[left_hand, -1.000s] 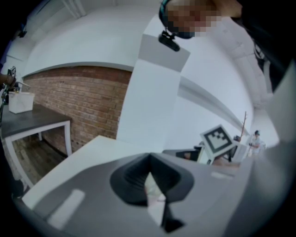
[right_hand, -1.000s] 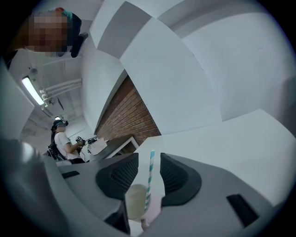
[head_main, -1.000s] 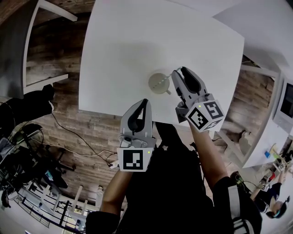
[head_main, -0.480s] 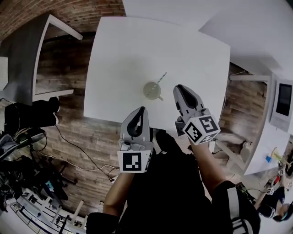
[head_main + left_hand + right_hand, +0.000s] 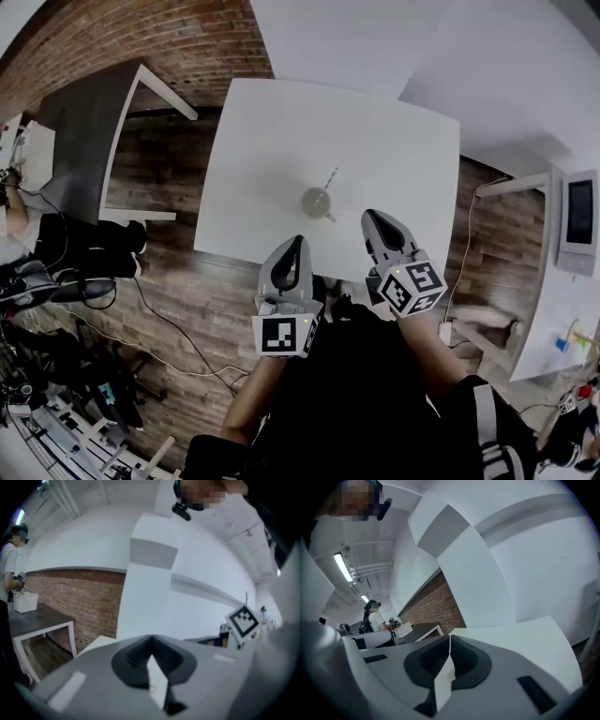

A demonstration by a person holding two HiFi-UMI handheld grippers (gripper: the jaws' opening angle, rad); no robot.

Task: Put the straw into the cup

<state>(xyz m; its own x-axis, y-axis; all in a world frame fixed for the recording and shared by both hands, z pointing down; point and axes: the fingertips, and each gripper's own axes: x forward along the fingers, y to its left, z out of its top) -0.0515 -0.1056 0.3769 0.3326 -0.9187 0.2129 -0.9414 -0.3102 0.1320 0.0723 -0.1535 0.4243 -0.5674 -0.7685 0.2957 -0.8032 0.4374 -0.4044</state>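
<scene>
Task looks done: the left tongs (image 5: 298, 240) are clenched on nothing and the right tongs (image 5: 369, 217), jaws just closed and also empty, hang over the near edge of the smooth white surface (image 5: 281, 122). Well apart from both, the small round pale cup (image 5: 316, 202) stands with the thin straight straw (image 5: 329, 178) leaning in it. The straw looks light, so 1 jolt to the surface or a stray swing could tip it out or topple the cup

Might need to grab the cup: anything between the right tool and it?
Nothing visible: only table surface lies between the right tool, its jaws just closed empty, and the cup with the straw in it.
</scene>
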